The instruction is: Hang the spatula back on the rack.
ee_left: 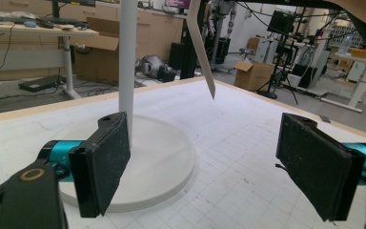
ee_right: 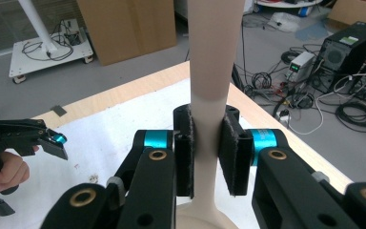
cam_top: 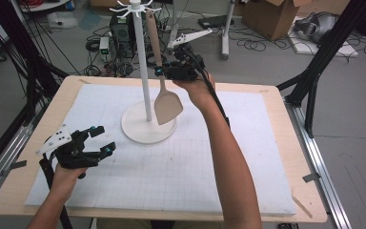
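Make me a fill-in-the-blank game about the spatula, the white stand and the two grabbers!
1. The right gripper is shut on the handle of the ____.
2. The left gripper has its jaws ____ and holds nothing.
3. The stand's pole rises from a base whose shape is ____.
4. The spatula blade hangs just above the stand's ____.

Missing words: spatula; open; round; base

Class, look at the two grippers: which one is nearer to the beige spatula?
The right gripper. It is shut on the spatula handle, beside the stand's pole. The left gripper sits open, low over the mat, well away from the spatula.
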Available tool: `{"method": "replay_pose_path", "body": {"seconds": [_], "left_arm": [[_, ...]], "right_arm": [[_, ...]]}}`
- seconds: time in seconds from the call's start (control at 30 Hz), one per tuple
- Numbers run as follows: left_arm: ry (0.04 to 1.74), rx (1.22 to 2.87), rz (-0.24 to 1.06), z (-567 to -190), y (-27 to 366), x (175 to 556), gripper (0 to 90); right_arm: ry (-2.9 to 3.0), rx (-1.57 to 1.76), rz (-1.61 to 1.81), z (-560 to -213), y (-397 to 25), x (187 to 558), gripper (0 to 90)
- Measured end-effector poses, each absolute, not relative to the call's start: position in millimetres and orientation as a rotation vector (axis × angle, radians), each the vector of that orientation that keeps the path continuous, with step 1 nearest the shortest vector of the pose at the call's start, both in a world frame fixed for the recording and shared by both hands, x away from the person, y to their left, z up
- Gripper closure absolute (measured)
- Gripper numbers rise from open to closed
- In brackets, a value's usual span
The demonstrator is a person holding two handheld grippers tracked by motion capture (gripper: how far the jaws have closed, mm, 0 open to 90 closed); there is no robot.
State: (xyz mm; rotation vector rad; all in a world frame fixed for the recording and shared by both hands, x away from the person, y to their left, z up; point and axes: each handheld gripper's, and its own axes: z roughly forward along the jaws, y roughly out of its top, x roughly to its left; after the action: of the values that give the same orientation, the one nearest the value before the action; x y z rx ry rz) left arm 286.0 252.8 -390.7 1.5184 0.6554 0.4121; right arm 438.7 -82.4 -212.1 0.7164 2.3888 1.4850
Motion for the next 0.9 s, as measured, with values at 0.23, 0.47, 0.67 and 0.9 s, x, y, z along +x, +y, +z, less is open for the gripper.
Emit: {"method": "replay_pose_path", "body": {"seconds": [0.23, 0.47, 0.67, 0.9], "left_arm": [[0.658, 1.520, 0.417, -390.8, 254.3, 285.5, 19.2], [0.664, 1.522, 0.417, -391.3, 254.1, 285.9, 19.2], [0.657, 1.542, 0.407, -392.8, 249.8, 288.6, 19.1], [0.657, 1.549, 0.397, -395.9, 245.5, 292.9, 18.6]], "right_arm": [[2.354, 0.709, 1.558, -217.0, -86.3, 430.6, 53.6], [2.269, 0.702, 1.572, -245.2, -113.4, 408.4, 33.2], [2.237, 0.759, 1.531, -275.5, -149.2, 387.3, 28.0], [2.135, 0.784, 1.435, -307.1, -192.0, 345.9, 14.6]]}}
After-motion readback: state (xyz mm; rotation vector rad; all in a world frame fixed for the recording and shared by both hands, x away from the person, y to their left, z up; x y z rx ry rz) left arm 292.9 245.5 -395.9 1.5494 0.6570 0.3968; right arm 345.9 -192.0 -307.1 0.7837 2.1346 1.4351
